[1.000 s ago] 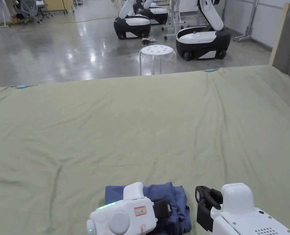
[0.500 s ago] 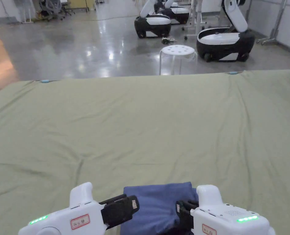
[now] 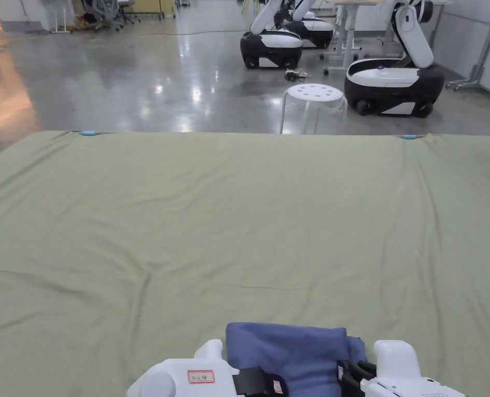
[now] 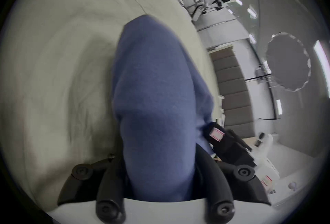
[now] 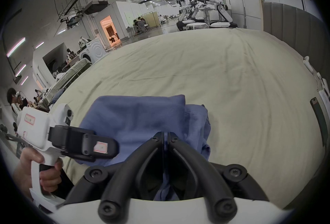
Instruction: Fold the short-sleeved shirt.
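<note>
The blue short-sleeved shirt [image 3: 290, 349] lies folded into a compact rectangle at the near edge of the green sheet [image 3: 238, 217]. My left gripper [image 3: 262, 385] grips its left near side. In the left gripper view the thick blue bundle [image 4: 153, 93] runs up between the spread jaws of the left gripper [image 4: 157, 165]. My right gripper [image 3: 350, 375] is at the shirt's right near corner. In the right gripper view its jaws [image 5: 166, 135] meet on a pinch of blue cloth [image 5: 135, 120]. The left gripper [image 5: 107, 149] lies over the shirt's left edge there, held by a hand.
The green sheet spreads wide and lightly wrinkled beyond the shirt. Past its far edge stand a white stool [image 3: 313, 101] and wheeled robots [image 3: 394, 82] on a shiny floor. A grey padded headboard [image 5: 294, 18] borders the right side.
The head camera has swung. The left gripper, open beside the shirt's left edge half a second ago, has closed in on it. The right gripper has come in to the shirt's right corner.
</note>
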`<act>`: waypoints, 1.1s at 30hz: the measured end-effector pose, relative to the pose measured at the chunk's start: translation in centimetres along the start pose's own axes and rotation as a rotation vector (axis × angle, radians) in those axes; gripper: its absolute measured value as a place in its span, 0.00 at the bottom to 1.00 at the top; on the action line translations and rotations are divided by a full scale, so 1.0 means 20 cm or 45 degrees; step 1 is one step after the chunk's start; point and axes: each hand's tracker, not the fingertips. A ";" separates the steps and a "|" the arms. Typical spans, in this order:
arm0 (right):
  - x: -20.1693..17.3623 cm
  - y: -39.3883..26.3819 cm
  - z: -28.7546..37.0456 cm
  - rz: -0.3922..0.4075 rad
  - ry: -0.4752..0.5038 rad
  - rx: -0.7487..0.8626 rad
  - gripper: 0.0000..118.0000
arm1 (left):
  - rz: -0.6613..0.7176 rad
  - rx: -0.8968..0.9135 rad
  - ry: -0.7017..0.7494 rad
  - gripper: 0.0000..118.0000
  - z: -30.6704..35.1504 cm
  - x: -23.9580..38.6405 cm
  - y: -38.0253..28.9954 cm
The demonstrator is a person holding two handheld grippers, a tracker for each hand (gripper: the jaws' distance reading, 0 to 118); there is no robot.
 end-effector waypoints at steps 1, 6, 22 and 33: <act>-0.01 0.01 0.03 0.010 0.000 0.021 0.05 | 0.015 0.005 -0.060 0.20 0.02 0.01 0.01; -0.05 0.08 0.14 0.024 0.008 0.098 0.05 | -0.050 0.079 0.018 0.20 0.28 0.06 0.16; -0.38 0.12 0.20 0.108 0.071 0.126 0.05 | -0.026 0.210 0.786 0.20 1.72 -1.02 0.82; -0.39 0.09 0.30 0.140 0.076 0.133 0.05 | -0.094 0.539 1.041 0.71 2.04 -0.80 0.62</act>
